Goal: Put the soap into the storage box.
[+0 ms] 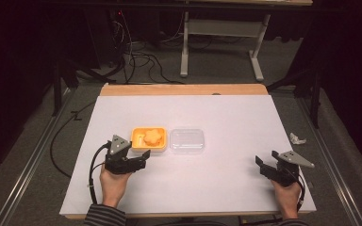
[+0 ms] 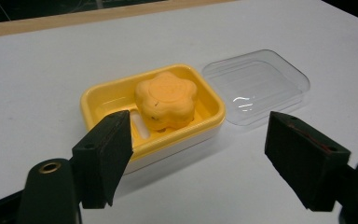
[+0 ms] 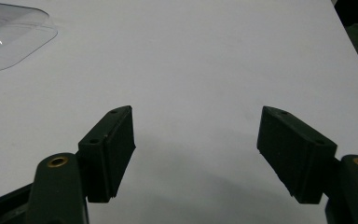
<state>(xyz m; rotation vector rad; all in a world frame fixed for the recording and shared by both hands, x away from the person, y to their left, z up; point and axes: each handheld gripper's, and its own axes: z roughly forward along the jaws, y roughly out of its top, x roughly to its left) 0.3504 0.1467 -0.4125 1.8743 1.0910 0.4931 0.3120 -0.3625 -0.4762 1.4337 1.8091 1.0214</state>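
I have the left gripper (image 1: 139,157) near the surface's (image 1: 226,179) front-left part, its fingers (image 2: 103,156) spread wide and empty just in front of the yellow rectangular plastic soap dish (image 2: 102,100), which holds an orange flower-shaped soap bar (image 2: 166,99). The clear plastic lid (image 2: 256,84) lies flat on the surface just beside the dish, on its right. My right gripper (image 1: 267,165) sits near the front-right corner, well apart from both, fingers (image 3: 109,151) open around nothing.
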